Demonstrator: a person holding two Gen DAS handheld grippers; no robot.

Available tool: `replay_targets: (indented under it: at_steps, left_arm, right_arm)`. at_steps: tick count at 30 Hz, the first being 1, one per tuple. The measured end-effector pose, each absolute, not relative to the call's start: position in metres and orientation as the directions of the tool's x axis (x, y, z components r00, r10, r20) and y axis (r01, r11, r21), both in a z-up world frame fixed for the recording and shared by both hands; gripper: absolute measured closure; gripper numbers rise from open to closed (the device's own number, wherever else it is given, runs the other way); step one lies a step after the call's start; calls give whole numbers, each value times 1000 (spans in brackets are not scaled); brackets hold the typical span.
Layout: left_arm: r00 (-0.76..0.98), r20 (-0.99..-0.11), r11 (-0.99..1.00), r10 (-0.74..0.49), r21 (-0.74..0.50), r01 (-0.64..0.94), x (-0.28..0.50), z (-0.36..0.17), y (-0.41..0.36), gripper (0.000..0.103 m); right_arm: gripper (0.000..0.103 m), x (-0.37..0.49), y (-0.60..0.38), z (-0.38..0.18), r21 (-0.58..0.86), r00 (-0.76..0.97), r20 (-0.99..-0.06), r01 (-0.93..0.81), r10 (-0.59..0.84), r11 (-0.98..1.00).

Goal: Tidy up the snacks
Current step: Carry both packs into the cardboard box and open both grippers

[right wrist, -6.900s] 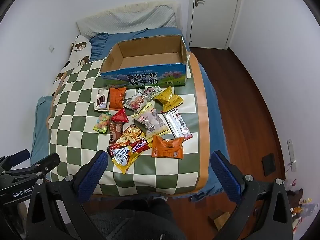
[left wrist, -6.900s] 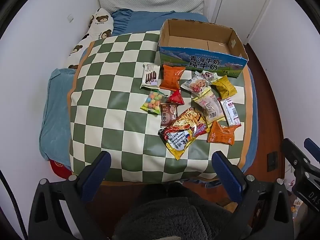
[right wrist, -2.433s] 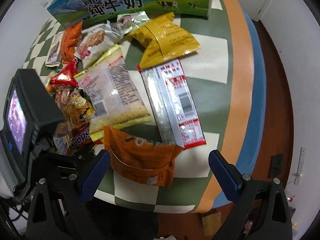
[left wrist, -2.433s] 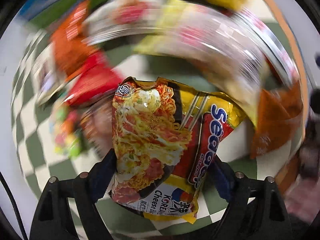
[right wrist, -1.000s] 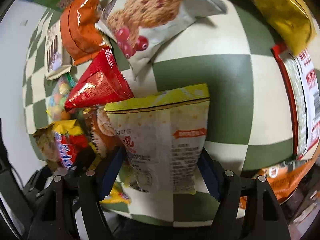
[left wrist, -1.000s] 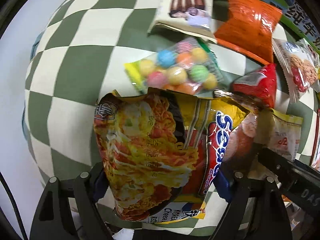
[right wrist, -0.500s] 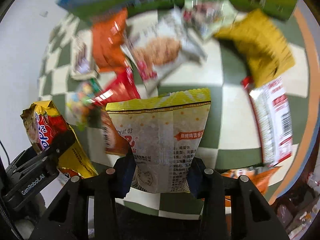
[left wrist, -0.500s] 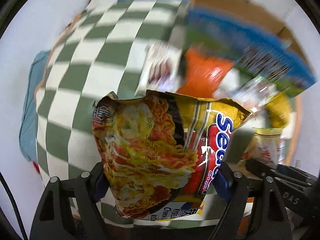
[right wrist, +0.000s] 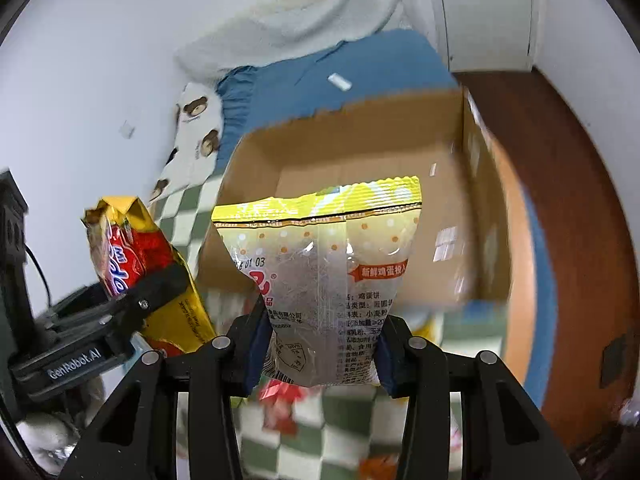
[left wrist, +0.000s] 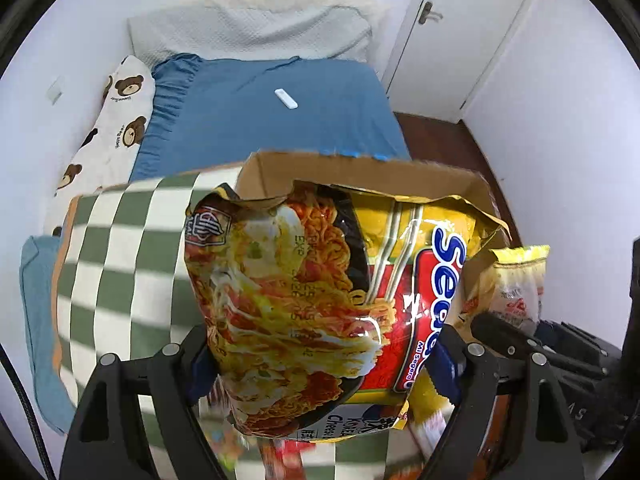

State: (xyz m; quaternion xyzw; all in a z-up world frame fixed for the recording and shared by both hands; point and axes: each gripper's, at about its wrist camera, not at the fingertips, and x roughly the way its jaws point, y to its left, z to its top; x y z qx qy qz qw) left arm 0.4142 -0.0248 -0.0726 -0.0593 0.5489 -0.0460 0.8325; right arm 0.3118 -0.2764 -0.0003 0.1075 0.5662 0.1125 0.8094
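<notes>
Two packets are mid-carry: left tongs (left wrist: 320, 364) clamp the noodle packet (left wrist: 320, 296), right tongs (right wrist: 320, 354) pinch the biscuit bag (right wrist: 324, 280). Next, release into the cardboard box (right wrist: 360, 148) ahead.

Glossy plastic noodle packet (left wrist: 320, 300); matt cardboard box (right wrist: 360, 148).

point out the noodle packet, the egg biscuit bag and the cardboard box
noodle packet (left wrist: 304, 304): left wrist view, middle of its front
egg biscuit bag (right wrist: 324, 280): right wrist view, clear middle panel
cardboard box (right wrist: 360, 140): right wrist view, inner back wall
</notes>
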Motion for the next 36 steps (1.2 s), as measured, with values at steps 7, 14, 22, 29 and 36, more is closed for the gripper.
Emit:
replay_targets:
  at_steps: [7,14,22,29,36]
  left_arm:
    - [207,-963,984,-172,-176,-5,509,-131,-39,19]
    - [96,-979,984,-178,-179,0,550,-179,-51,19]
    - [73,-984,987,-162,-162,3,548,-186,-65,9]
    - [112,-981,987,-155,-158,-13,539,-171,-56,9]
    - [178,-977,993,-117,-121,-13,510,-142,-50,9]
  right_arm:
    - [56,404,-274,-52,212,226,-949,-56,219,976]
    - [56,449,-278,-106,194,110,-973,-73,202,978]
    - [8,472,-287,-139,184,54,-981,-64,187,981]
    - [8,477,-297,-147,166,48,-985,-45,168,985]
    - [8,459,-298,-132,157,88,-984,-20,158,987]
